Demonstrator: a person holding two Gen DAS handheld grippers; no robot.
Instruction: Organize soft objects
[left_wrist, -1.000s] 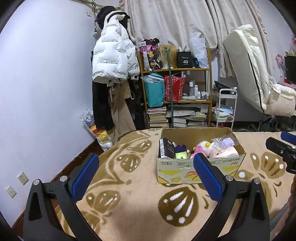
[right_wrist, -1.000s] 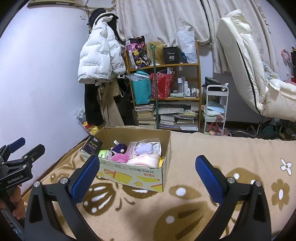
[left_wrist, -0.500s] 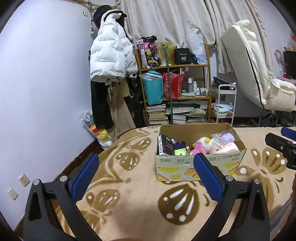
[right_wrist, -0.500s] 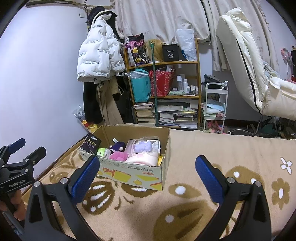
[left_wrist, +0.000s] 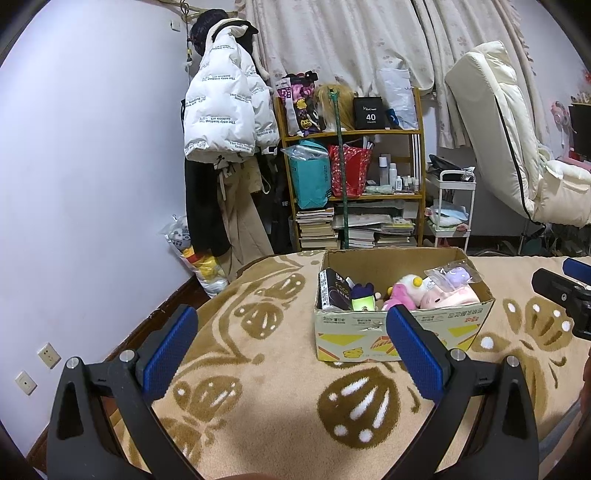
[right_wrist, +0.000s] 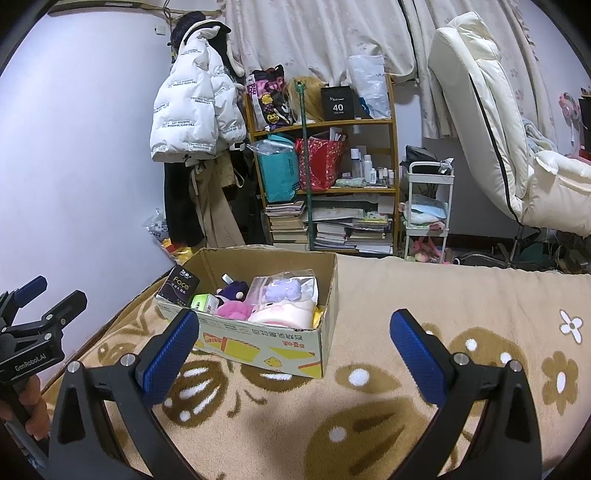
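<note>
A cardboard box (left_wrist: 402, 338) stands on the beige flower-patterned blanket (left_wrist: 266, 391). It holds soft toys: a pink plush (left_wrist: 402, 293), a pale pink plush (left_wrist: 448, 297), a bagged purple plush (left_wrist: 456, 275), a dark purple toy (left_wrist: 362, 291), and a black tissue pack (left_wrist: 334, 295). The box also shows in the right wrist view (right_wrist: 266, 343). My left gripper (left_wrist: 291, 350) is open and empty, short of the box. My right gripper (right_wrist: 295, 350) is open and empty, in front of the box's right corner.
A wooden shelf (left_wrist: 351, 184) with bags and stacked books stands behind the bed. A white jacket (left_wrist: 225, 107) hangs on the wall at left. A cream recliner (left_wrist: 517, 147) and a small white cart (left_wrist: 448, 210) are at the right. The blanket's left edge drops to the floor.
Both grippers have drifted slightly; the box sits a little lower and further left in the left wrist view. Both stay open and empty.
</note>
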